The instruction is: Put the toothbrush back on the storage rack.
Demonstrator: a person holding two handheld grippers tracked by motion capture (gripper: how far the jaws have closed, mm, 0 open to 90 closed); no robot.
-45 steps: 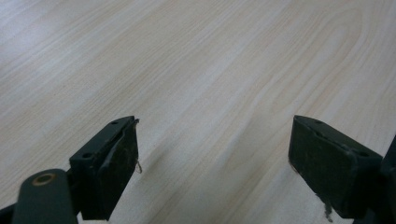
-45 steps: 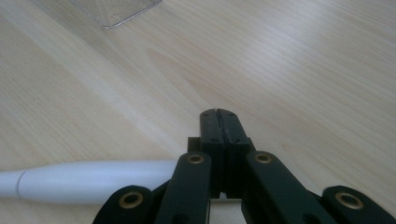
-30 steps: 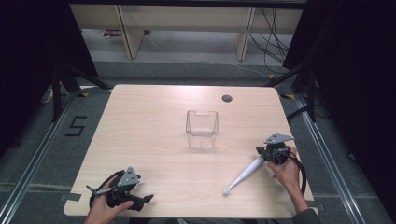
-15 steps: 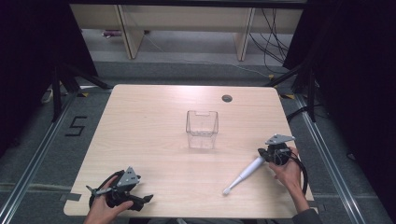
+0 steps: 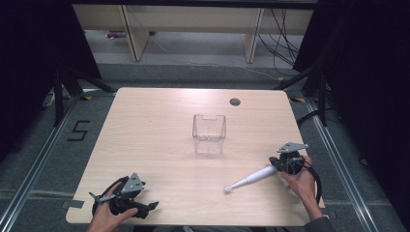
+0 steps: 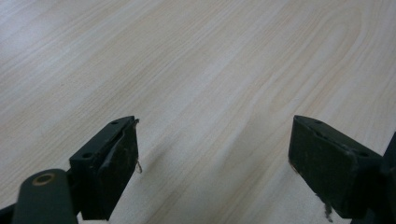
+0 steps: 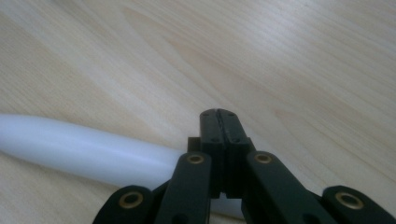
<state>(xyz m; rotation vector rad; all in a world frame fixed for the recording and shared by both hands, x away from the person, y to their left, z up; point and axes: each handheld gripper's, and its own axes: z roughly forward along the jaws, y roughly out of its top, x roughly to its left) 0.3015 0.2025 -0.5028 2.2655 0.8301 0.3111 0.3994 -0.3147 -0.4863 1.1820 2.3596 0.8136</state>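
Observation:
A white tapered rod [image 5: 249, 180] lies on the wooden table [image 5: 145, 125] near the right front, its thin rounded tip pointing left. My right gripper [image 5: 275, 165] sits at the rod's thick end, held in a hand. In the right gripper view its jaws are pressed flat together [image 7: 218, 116], and the rod [image 7: 84, 149] runs beneath the linkage, not between the pads. My left gripper [image 5: 145, 209] rests at the front left corner in the other hand. Its jaws stand wide apart [image 6: 215, 140] over bare wood. A clear plastic container [image 5: 209, 134] stands upright at mid-table.
A dark cable hole [image 5: 235, 102] sits in the table's far right part. Pale shelving [image 5: 193, 24] stands beyond the far edge, with cables on the floor. A taped "5" [image 5: 79, 130] marks the floor to the left. Metal rails run along both sides.
The right hand and its gripper have shifted slightly toward the table's near edge. The rod's thin tip has swung a little to the left. The left gripper has stayed put.

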